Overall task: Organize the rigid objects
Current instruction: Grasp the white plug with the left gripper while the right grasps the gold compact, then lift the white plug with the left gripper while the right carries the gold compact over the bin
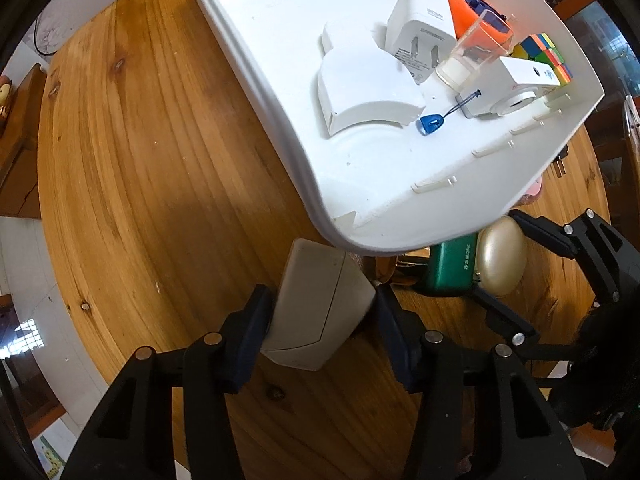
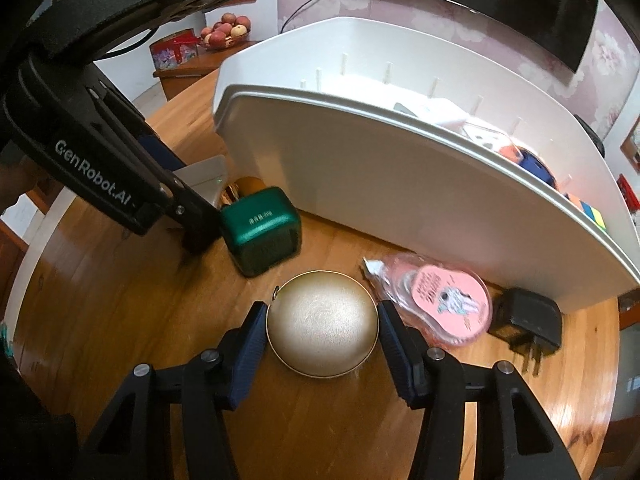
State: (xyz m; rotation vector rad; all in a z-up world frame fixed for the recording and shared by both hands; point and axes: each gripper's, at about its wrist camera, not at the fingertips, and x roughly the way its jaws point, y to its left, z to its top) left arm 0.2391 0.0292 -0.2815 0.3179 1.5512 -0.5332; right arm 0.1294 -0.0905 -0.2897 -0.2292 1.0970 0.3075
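Where table [image 1: 140, 168] (wooden) meets wall [image 2: 480, 28].

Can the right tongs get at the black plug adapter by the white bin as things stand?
Probably not right away: the right tongs bracket the round gold case. The black plug adapter lies uncovered on the wooden table, so once freed, yes.

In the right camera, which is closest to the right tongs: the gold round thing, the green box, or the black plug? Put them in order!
1. Gold round thing: right between the right tongs.
2. Green box: just beyond, to the left.
3. Black plug: far off right, by the white bin.
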